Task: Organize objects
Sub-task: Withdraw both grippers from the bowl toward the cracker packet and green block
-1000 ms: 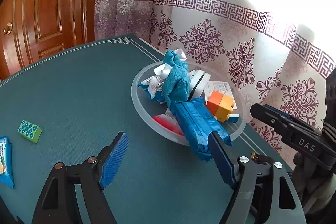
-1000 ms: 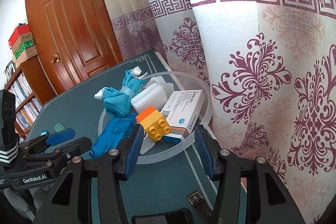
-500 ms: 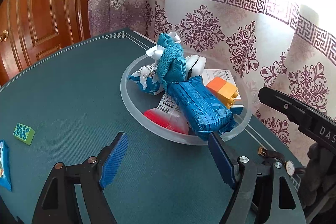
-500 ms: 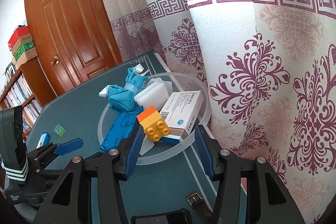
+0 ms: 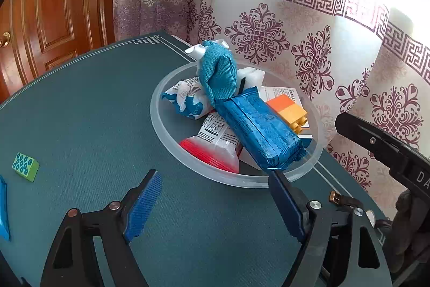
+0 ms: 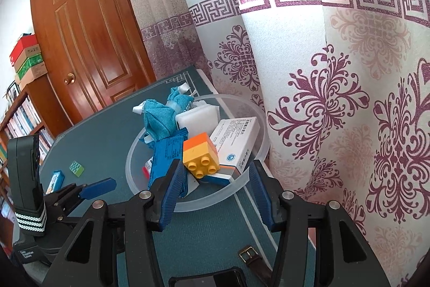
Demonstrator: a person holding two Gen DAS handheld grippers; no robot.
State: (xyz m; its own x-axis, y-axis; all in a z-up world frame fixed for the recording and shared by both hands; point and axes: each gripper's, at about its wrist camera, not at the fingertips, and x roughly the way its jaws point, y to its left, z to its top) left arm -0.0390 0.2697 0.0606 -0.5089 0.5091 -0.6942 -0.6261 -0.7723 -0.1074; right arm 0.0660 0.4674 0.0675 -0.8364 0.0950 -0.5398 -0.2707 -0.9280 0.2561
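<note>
Patterned curtains with purple medallions hang behind a table (image 5: 80,125) covered in dark teal felt, and a brown panelled door stands at the far left. Toward the far right corner of the felt sits a shallow, frosted translucent bowl (image 5: 172,149), already heaped with things.

Gathering into that bowl looks to be well along. On top lies a long blue foil snack pack (image 5: 258,131), crinkly and glossy, its near end overhanging the rim. Behind it slumps a woven teal cloth (image 5: 219,74), soft and bunched, beside a white foam block (image 6: 199,117). An orange and yellow studded brick (image 6: 200,156) of hard plastic leans on a flat white medicine box (image 6: 236,139), and a red-ended sachet (image 5: 212,149) peeks from underneath.

Neither tool holds anything. The left gripper (image 5: 215,206) hovers over bare felt just short of the bowl, its ribbed blue pads spread wide and widening further with nothing between them. The right gripper (image 6: 212,192) waits at the near right rim, jaws parted about halfway around empty air.

Two pieces remain out on the felt, well to the left: a small green brick (image 5: 25,166) with turquoise studs, and a blue packet (image 5: 4,209) at the table's near edge. I'd guess the next move is a swing left to the green brick, squaring the pads across its flat rigid sides before closing.
</note>
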